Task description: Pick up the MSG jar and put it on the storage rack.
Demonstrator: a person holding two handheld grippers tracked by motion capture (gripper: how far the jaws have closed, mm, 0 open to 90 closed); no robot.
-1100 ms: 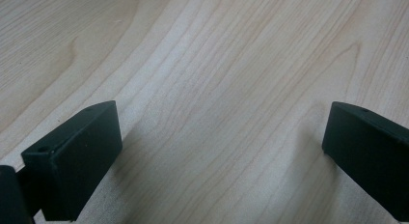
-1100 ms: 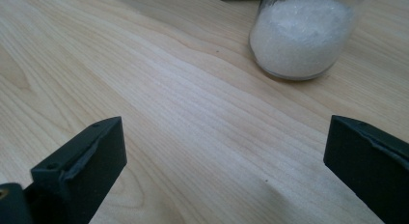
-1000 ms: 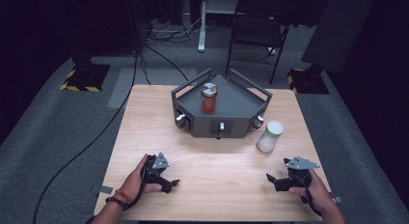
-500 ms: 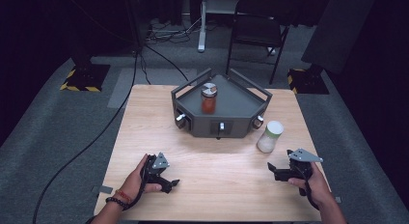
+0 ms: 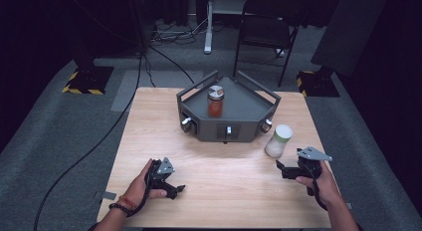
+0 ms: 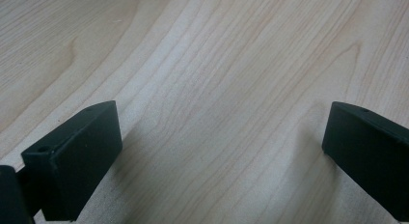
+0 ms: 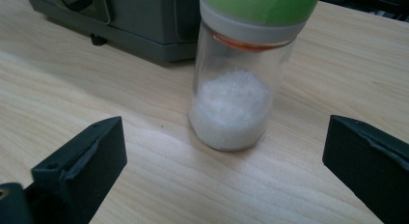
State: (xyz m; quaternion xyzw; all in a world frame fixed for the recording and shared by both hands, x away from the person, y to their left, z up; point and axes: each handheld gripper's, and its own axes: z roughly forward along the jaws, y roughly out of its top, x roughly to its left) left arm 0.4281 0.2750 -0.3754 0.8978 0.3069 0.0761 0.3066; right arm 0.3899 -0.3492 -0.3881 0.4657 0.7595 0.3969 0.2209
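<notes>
On the wood table [image 5: 224, 161], your R gripper [image 5: 281, 168], jaws wide, faces the salt jar [image 5: 277, 140] near the right edge; L gripper [image 5: 175, 188] open too.

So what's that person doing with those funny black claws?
A person sits at a wooden table holding a claw-like gripper in each hand. The right gripper is open and pointed at a small glass jar with a green lid, which holds white grains and stands on the table beside a grey tray. Nothing is grabbed yet. The left gripper is open too, low over bare wood. Another jar with reddish stuff inside stands on the tray.
</notes>
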